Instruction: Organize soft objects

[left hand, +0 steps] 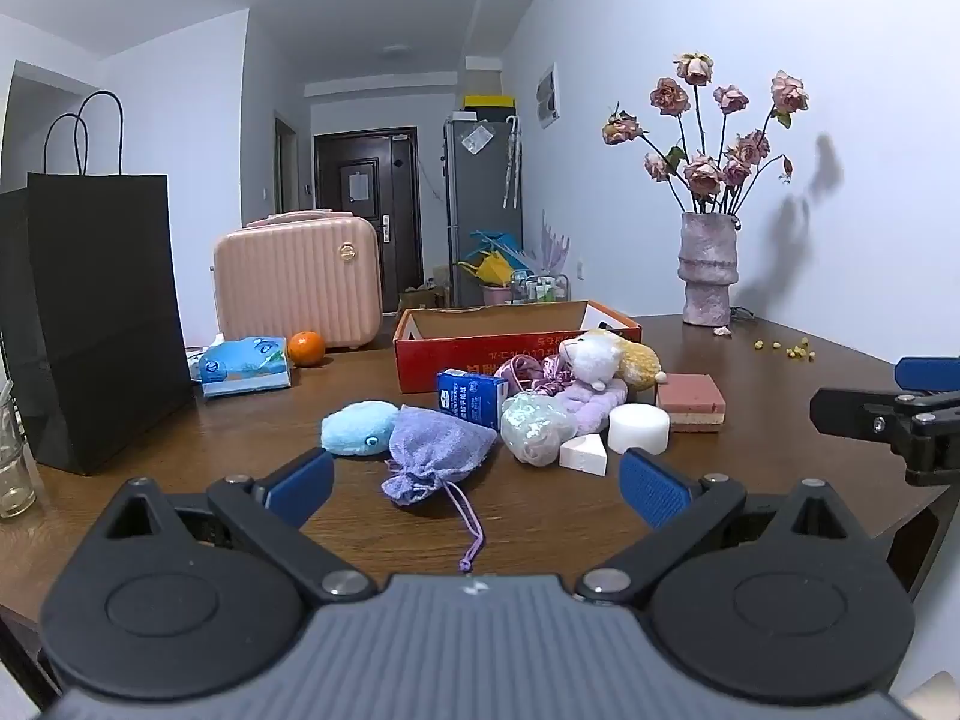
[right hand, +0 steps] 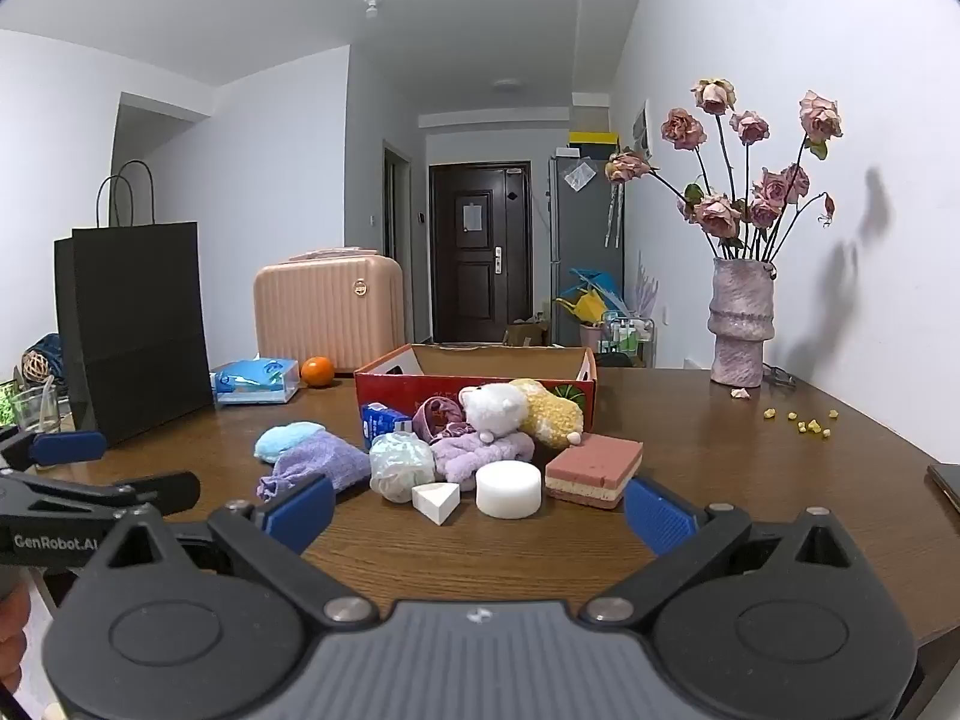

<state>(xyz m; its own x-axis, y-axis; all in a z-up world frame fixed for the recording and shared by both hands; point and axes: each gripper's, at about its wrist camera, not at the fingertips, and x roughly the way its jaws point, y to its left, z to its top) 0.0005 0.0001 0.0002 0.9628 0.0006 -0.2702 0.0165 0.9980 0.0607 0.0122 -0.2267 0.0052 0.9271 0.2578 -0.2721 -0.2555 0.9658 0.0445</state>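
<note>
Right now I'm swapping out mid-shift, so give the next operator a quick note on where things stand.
Left tool: open, empty, aimed at the purple drawstring pouch.
Right tool: open, empty, facing the white round sponge.
Soft items, including the white plush toy, sit piled on the table in front of the red cardboard box.
Done: nothing visibly sorted.
Left: the whole pile.

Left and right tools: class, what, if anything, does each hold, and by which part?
Nothing is held. The left tool and right tool both stand wide open, empty, short of the pile.
</note>
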